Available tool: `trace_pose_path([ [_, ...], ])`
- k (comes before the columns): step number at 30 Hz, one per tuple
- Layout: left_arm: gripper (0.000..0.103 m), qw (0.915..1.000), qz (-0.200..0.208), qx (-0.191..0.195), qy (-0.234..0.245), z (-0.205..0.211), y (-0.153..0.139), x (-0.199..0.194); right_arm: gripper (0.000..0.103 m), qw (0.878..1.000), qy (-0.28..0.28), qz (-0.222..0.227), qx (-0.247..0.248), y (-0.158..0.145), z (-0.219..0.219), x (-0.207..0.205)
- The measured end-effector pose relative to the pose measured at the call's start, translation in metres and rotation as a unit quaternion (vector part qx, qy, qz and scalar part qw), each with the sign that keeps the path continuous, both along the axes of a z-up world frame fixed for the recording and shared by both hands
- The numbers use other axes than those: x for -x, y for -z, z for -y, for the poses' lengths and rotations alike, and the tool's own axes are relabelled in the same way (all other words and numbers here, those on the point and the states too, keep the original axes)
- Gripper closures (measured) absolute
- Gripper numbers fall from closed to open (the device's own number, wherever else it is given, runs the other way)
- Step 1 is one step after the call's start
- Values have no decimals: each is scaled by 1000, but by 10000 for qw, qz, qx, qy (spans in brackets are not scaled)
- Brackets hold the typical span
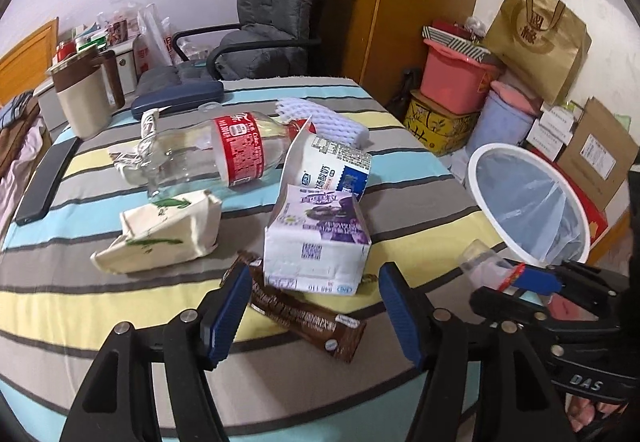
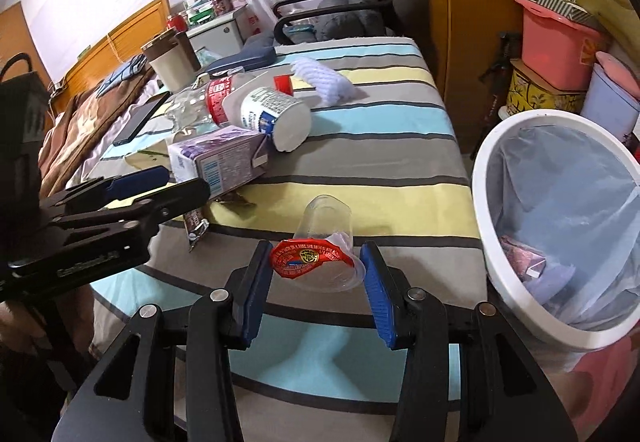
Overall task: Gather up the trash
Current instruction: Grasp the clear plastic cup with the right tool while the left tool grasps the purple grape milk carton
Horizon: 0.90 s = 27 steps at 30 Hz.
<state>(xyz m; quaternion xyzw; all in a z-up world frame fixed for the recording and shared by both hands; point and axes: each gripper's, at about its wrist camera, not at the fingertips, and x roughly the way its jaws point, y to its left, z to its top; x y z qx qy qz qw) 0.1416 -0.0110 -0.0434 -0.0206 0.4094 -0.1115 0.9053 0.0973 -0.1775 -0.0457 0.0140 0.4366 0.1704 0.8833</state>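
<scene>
Clamped between the blue pads of the right tool, over the striped surface: a clear plastic cup with a peeled red foil lid, bottom pointing away from the tool. Just right of that tool, a white-rimmed trash bin with a thin liner, some pinkish scrap already at its bottom. Spread wide and gripping nothing, the left tool, poised above a brown snack wrapper lying flat between and just beyond its pads. Directly ahead of the left tool, a purple-and-white milk carton resting on the wrapper's far end; beyond that, a tipped yogurt cup and a clear bottle with a red label lying on its side. Ahead and left of the left tool, a crumpled cream paper bag. Farther back, white foam netting, a brown-and-cream mug and a dark phone near the left edge.
</scene>
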Motion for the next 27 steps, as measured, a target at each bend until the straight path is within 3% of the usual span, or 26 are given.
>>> trace_pose_path([
  [9,38,9999,-80,-50,-74,7,5,-18,56,10000,25,3,-28,0,7,-3],
  [12,48,9999,-111,-40,-114,6,6,-18,56,10000,41,23,-24,-1,8,-3],
  [27,48,9996,172,-8,-206,5,-10,11,56,9998,111,151,20,-8,10,5],
])
